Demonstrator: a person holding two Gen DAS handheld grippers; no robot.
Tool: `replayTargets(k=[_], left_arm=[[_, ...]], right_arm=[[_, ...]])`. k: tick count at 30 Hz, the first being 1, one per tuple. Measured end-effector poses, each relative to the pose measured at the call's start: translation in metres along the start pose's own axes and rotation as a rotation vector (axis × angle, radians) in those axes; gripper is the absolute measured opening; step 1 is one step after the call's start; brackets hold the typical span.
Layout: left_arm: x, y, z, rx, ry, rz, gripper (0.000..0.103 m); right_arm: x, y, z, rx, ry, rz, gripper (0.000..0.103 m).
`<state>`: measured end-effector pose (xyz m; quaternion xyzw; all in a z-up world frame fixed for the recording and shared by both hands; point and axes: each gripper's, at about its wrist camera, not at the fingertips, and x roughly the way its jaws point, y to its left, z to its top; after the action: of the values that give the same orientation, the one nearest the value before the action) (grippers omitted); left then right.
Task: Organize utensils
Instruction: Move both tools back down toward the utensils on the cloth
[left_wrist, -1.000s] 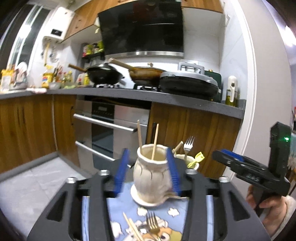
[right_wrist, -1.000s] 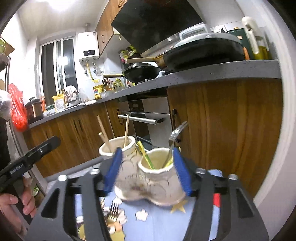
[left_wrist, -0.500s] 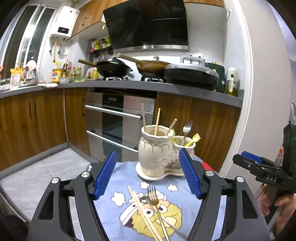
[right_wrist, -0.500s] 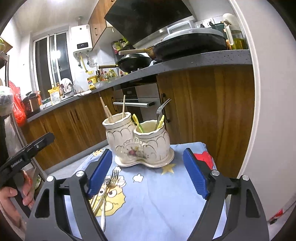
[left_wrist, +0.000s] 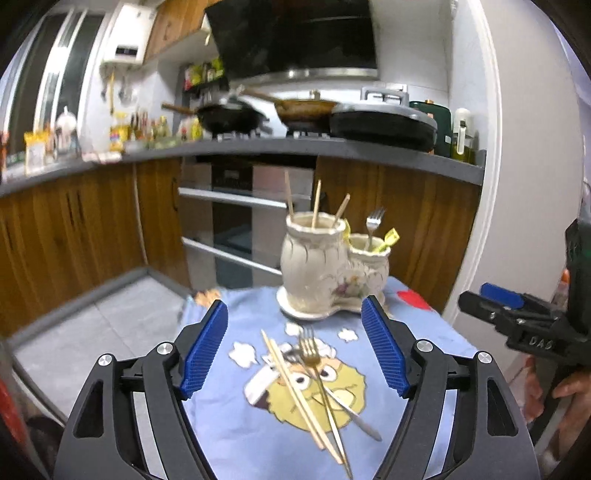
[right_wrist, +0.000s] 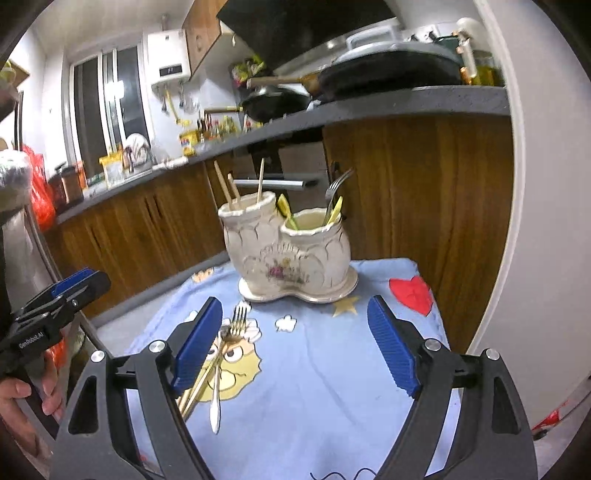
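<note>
A cream ceramic double utensil holder (left_wrist: 325, 273) (right_wrist: 291, 251) stands at the far end of a blue cartoon cloth (left_wrist: 236, 424) (right_wrist: 325, 369). Its taller pot holds chopsticks; the shorter one holds a fork and yellow-green utensils. Loose on the cloth lie a pair of chopsticks (left_wrist: 295, 384) (right_wrist: 199, 387), a gold fork (left_wrist: 314, 365) (right_wrist: 236, 325) and a silver utensil (left_wrist: 354, 417) (right_wrist: 215, 402). My left gripper (left_wrist: 293, 303) hovers over them, its jaws opening with nothing between the pads. My right gripper (right_wrist: 294, 301) stands open and empty, short of the holder.
Wooden cabinets (left_wrist: 417, 229) and an oven (left_wrist: 236, 221) stand behind the small table, under a counter (right_wrist: 406, 101) with pans. A white wall (right_wrist: 546, 221) is close on the right. Tiled floor (left_wrist: 92, 321) drops away on the left. A hand (right_wrist: 22, 395) holds the other gripper.
Both grippers have pulled back from the holder, tilted down and opened wider. The holder now stands beyond the pads, and the loose utensils on the cloth have come into view.
</note>
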<state>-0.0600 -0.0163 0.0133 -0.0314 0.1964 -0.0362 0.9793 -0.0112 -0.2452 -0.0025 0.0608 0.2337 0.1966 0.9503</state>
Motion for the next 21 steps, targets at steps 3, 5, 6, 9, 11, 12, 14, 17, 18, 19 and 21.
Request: replayTargets(k=[3, 5, 6, 9, 11, 12, 14, 17, 18, 19, 21], left_arm=[[0.022, 0.005, 0.0, 0.018, 0.047, 0.03, 0.076], [0.037, 0.008, 0.002, 0.025, 0.065, 0.037, 0.076], [0.047, 0.011, 0.005, 0.023, 0.069, 0.044, 0.076], [0.076, 0.02, 0.008, -0.031, 0.091, 0.048, 0.076], [0.09, 0.026, 0.004, -0.077, 0.106, 0.041, 0.075], [0.095, 0.029, 0.001, -0.095, 0.115, 0.037, 0.076], [0.101, 0.032, -0.006, -0.113, 0.143, 0.035, 0.075], [0.107, 0.032, -0.016, -0.052, 0.189, 0.056, 0.076], [0.109, 0.034, -0.019, -0.032, 0.209, 0.062, 0.076], [0.109, 0.036, -0.021, -0.028, 0.22, 0.06, 0.075], [0.109, 0.047, -0.024, -0.054, 0.234, 0.045, 0.075]], right_arm=[[0.019, -0.003, -0.005, 0.026, 0.026, -0.003, 0.083], [0.037, -0.003, -0.005, 0.03, 0.069, -0.007, 0.083], [0.046, -0.002, -0.002, 0.023, 0.079, -0.008, 0.083], [0.069, 0.004, 0.003, -0.006, 0.071, -0.028, 0.083], [0.081, 0.004, 0.0, -0.009, 0.072, -0.022, 0.083], [0.086, 0.003, -0.004, -0.016, 0.077, -0.018, 0.083], [0.095, 0.003, -0.016, -0.038, 0.118, -0.009, 0.083], [0.112, 0.011, -0.025, -0.074, 0.204, 0.023, 0.076], [0.114, 0.016, -0.025, -0.069, 0.217, 0.052, 0.076], [0.115, 0.019, -0.025, -0.065, 0.223, 0.077, 0.075], [0.121, 0.033, -0.027, -0.092, 0.279, 0.106, 0.063]])
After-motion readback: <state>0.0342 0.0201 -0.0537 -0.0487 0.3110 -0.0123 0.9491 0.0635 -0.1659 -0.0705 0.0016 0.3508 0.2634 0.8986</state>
